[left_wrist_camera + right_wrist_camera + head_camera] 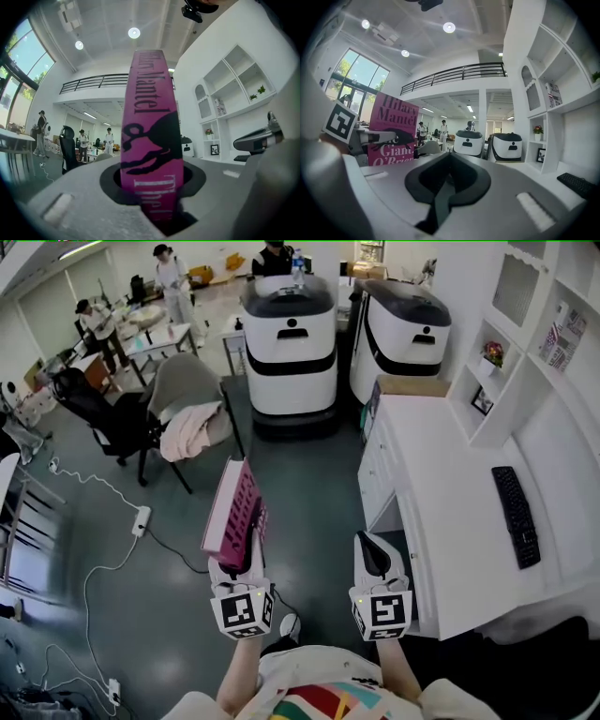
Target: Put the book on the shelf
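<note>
A pink book [234, 512] with black lettering stands upright, gripped at its lower end by my left gripper [246, 557]. In the left gripper view its spine [151, 131] rises straight out from between the jaws. The right gripper view shows its front cover [391, 129] off to the left, with the left gripper [358, 137] clamped on it. My right gripper [375, 554] is beside it to the right, shut with nothing between its fingers [445, 187]. The white shelf unit [511, 352] stands on the right above the desk, with several open compartments [229, 89].
A white desk [441, 484] with a black keyboard [517, 515] lies at the right. Two white machines [291, 334] [403, 329] stand ahead. A chair draped with clothes [187, 409] and a power strip with cables [142, 519] are on the left floor. People stand at the back.
</note>
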A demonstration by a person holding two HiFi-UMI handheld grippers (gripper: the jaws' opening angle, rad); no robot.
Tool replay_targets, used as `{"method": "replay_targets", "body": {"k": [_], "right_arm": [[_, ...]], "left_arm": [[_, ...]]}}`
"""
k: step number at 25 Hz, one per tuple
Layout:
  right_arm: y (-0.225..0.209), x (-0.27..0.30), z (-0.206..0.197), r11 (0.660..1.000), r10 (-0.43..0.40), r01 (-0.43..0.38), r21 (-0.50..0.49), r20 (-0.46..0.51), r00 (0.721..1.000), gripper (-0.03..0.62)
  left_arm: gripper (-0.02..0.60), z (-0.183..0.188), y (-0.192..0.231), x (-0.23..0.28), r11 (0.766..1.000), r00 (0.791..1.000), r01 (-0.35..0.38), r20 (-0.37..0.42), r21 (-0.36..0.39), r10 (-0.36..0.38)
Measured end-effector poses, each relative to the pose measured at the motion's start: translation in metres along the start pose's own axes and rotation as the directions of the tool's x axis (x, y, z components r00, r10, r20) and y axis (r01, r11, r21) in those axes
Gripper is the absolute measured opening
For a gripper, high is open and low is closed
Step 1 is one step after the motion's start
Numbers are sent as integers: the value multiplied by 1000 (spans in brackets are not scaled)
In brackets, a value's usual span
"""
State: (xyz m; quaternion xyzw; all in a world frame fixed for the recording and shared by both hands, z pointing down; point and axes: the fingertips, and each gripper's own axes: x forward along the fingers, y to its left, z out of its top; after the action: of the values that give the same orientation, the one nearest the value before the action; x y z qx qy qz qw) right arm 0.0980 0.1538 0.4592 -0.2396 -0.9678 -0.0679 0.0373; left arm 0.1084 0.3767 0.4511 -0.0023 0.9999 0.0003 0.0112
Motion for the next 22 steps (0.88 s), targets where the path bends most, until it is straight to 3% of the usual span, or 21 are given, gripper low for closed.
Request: {"method": "replay_targets", "body": {"k": [14,22], "right_arm": [[79,84,-3,996,84,-85,-21,-32,996,5],[36,120,-13,995,98,-97,35,-35,995,5]], "left_arm": [[143,-10,104,33,997,998,-63,14,-33,64],[143,-12,95,61,994,995,-102,16,-47,103]]}}
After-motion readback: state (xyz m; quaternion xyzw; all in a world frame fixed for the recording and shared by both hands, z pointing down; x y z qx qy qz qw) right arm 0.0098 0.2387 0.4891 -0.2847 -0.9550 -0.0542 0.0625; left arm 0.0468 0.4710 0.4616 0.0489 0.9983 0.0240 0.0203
